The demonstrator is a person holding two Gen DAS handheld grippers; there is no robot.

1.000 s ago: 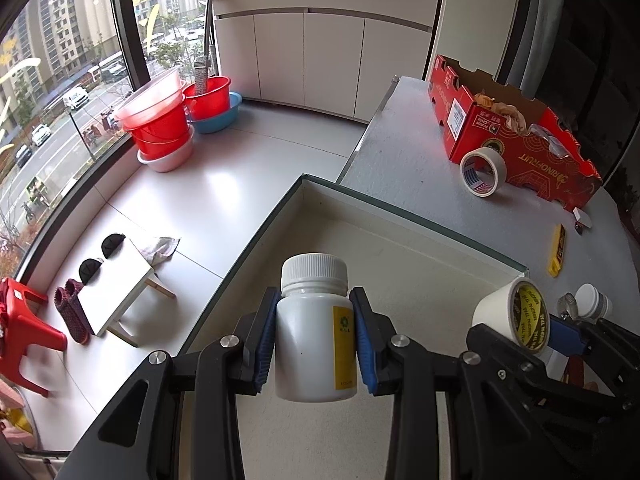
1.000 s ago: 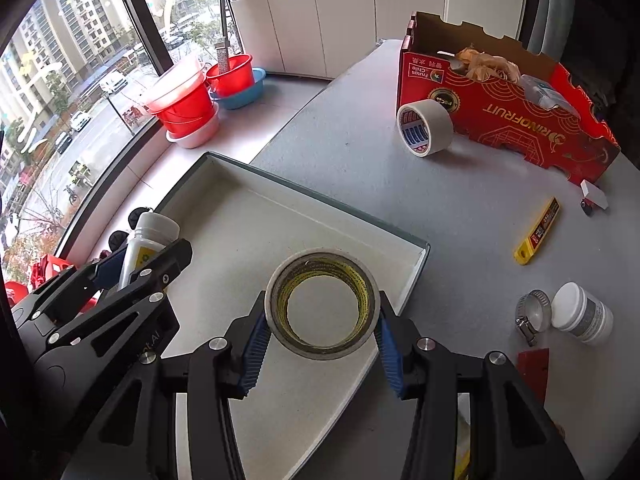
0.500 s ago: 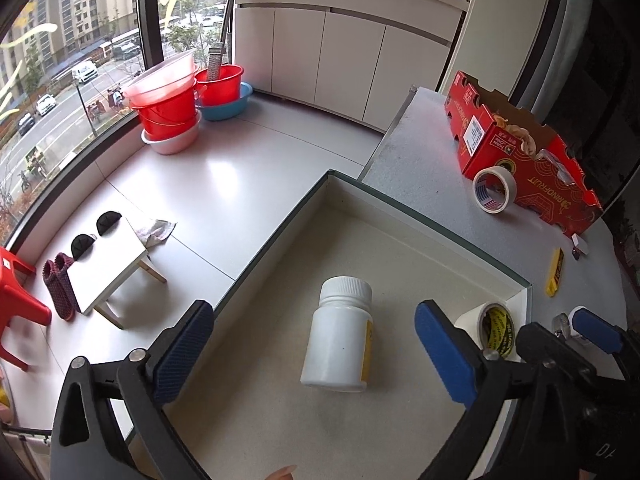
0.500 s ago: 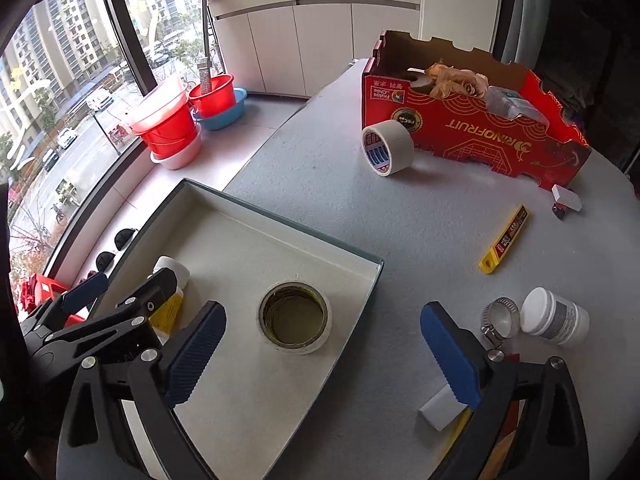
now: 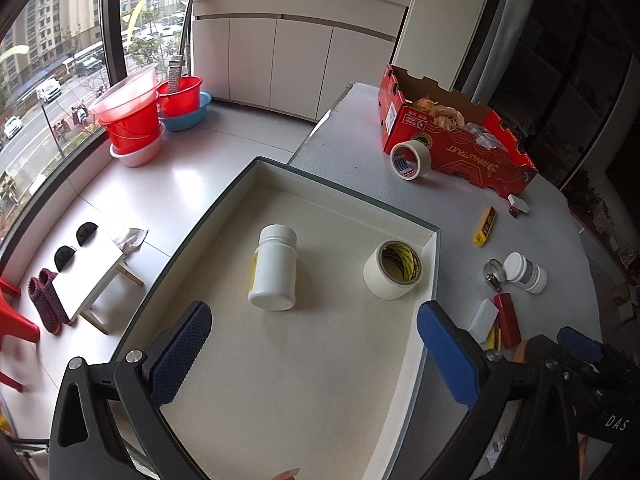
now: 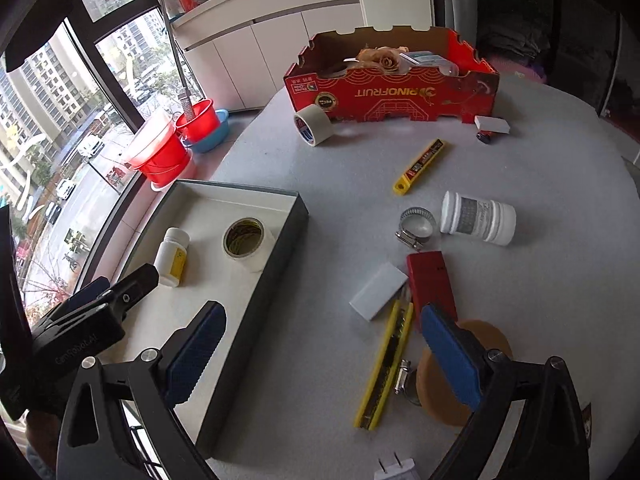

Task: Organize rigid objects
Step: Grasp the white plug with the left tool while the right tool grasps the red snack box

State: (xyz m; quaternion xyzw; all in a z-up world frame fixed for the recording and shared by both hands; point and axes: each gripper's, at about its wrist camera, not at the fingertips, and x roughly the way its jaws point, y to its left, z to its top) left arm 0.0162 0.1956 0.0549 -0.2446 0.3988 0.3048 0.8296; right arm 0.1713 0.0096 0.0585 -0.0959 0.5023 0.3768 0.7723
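Observation:
A white pill bottle with a yellow label lies in the shallow white tray. A roll of tape with a yellow core rests in the tray's right corner. Both also show in the right wrist view: the bottle, the roll, the tray. My left gripper is open and empty above the tray's near part. My right gripper is open and empty over the table beside the tray, above a yellow utility knife.
On the grey table lie a white jar, a hose clamp, a red block, a white block, a small yellow cutter, a masking tape roll, a red cardboard box, a tan disc and a plug.
Both grippers let go and opened: the bottle and the tape roll now lie in the tray. Both grippers pulled back and up; the right one swung over the table.

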